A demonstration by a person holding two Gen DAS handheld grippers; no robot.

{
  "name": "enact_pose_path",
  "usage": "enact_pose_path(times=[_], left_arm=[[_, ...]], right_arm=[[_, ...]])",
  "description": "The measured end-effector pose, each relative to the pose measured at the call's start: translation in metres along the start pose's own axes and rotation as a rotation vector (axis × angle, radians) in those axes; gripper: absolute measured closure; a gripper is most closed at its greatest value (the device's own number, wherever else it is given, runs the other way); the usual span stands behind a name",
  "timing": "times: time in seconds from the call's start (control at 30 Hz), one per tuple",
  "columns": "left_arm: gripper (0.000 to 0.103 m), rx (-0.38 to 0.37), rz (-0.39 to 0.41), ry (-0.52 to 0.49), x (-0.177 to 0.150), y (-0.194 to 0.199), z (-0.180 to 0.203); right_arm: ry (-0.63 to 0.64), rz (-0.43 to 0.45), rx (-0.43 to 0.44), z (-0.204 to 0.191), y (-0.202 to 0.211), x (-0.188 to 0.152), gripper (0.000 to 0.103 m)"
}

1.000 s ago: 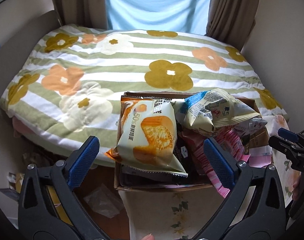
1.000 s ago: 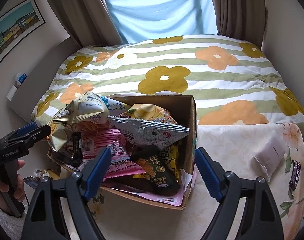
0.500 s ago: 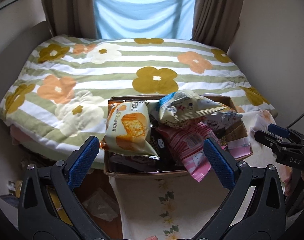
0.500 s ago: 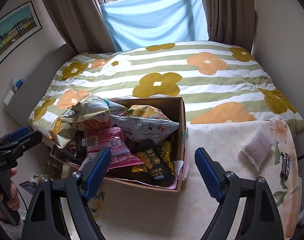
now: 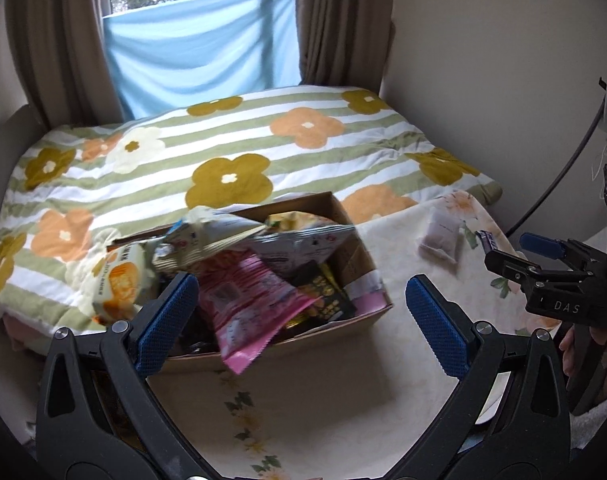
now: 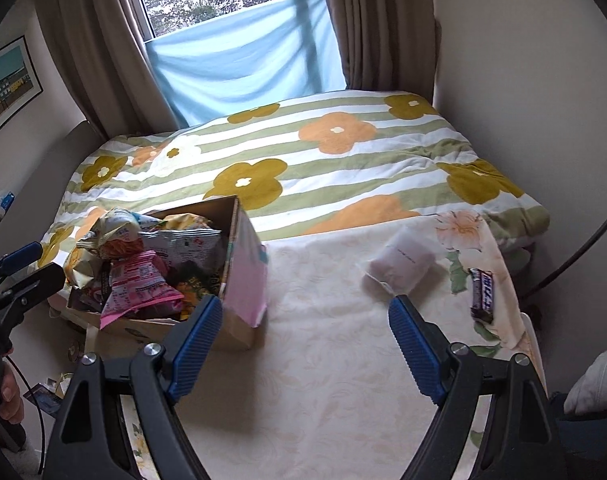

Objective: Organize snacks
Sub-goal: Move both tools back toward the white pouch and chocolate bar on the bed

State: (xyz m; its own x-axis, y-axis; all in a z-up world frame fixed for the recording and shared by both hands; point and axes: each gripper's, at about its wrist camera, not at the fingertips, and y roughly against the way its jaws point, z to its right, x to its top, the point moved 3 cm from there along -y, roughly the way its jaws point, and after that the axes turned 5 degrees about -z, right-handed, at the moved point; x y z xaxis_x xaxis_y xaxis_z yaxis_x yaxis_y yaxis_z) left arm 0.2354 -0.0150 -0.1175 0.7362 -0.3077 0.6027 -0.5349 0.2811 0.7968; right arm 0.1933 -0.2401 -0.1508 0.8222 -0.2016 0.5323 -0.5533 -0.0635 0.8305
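Bed quilt (image 6: pixel 343 160), striped green and white with large flowers, fills 12 o'clock in both views; far edge cut off behind blue cloth (image 6: pixel 243 68) hung across window, brown curtains (image 6: pixel 379 20) either side. Framed picture (image 6: pixel 7 84) at 9 o'clock of right view, cropped by lens rim.

Cream floral tablecloth (image 6: pixel 323 340) spread over near surface; front edge hidden behind gripper frames in both views.

Cardboard box (image 5: pixel 359 256) sits on cloth at 11 o'clock of left view, 9 o'clock of right view, overfilled with snack bags. Lower contents buried and not readable. Pink bag (image 5: pixel 247 304) hangs over near rim. Orange-and-cream bag (image 5: pixel 119 280) leans at box's left end, partly masked by left finger. Pale crumpled bag (image 5: pixel 207 236) on top, blurred. Dark packet with yellow print (image 5: pixel 323 296) half covered by pink bag.

White pouch (image 6: pixel 399 264) lies on cloth at 1 o'clock of right view, well apart from box. Dark chocolate bar (image 6: pixel 481 292) just right of pouch, near cloth edge; label too small to read.

Left gripper (image 5: pixel 303 320): fingers wide apart, nothing between, held above cloth; left finger overlaps box's near corner in view.

Right gripper (image 6: pixel 299 344): fingers spread wide, empty, over bare cloth between box and pouch. Seen also at 3 o'clock of left view, handle and hand partly cropped.
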Motion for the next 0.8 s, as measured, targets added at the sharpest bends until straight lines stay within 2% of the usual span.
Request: enact_pose_path(times=[0.2, 0.43, 0.6, 0.8], left_arm=[[0.0, -0.074, -0.01, -0.046, 0.021, -0.027, 0.076], [0.0, -0.147, -0.052, -0.1, 0.049, -0.081, 0.156], [0.0, -0.183, -0.106, -0.14, 0.061, -0.13, 0.199], [0.0, -0.17, -0.183, -0.228, 0.063, -0.195, 0.228]], right_arm=[[-0.039, -0.011, -0.042, 0.069, 0.009, 0.002, 0.021], [-0.097, -0.046, -0.108, 0.141, -0.001, -0.002, 0.021], [-0.139, -0.088, -0.086, 0.175, -0.021, -0.006, 0.021], [-0.174, -0.125, -0.061, 0.192, -0.053, -0.015, 0.021]])
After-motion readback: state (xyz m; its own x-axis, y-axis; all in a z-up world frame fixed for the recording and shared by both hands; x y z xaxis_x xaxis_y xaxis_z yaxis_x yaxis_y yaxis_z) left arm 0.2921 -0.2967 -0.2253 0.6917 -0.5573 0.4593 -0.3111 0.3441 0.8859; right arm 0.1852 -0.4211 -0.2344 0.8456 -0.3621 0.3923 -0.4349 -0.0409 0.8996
